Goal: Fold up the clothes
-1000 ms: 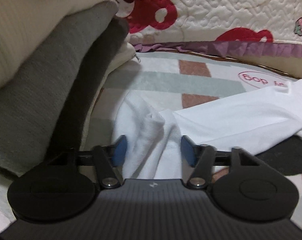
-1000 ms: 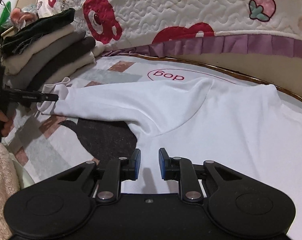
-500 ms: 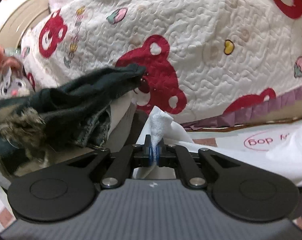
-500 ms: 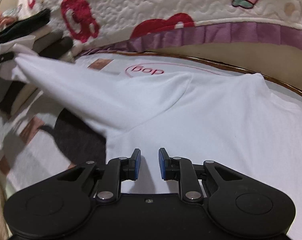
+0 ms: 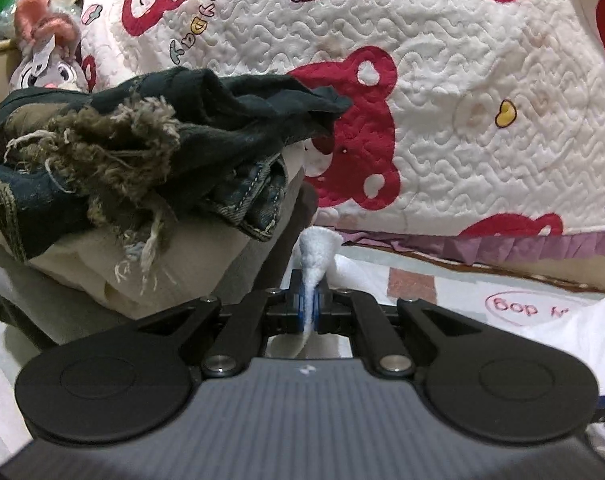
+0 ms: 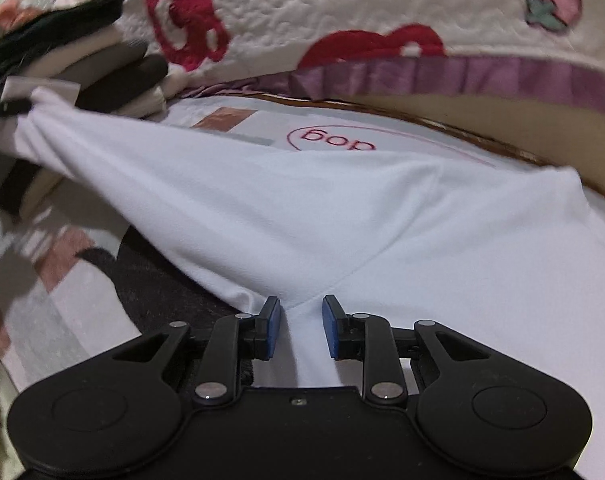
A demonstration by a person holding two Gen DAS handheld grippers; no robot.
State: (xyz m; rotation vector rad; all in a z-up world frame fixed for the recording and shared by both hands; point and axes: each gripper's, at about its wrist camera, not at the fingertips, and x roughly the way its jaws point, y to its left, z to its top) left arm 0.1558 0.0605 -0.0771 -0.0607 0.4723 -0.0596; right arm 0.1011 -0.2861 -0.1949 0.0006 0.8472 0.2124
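My left gripper (image 5: 308,306) is clamped on the cuff of the white shirt (image 6: 342,216) — its sleeve stretches from lower centre toward the frame's upper left. My right gripper (image 6: 301,326) hovers partly open over the shirt's underarm seam, gripping nothing.

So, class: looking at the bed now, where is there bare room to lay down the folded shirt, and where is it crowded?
Free: the patterned blanket left of the white shirt, and the strip by the "dog" print below the purple frill. Crowded: the stack of folded clothes at far left, and the middle, which the shirt covers. The left gripper holds its sleeve taut; the right gripper hangs open above it.
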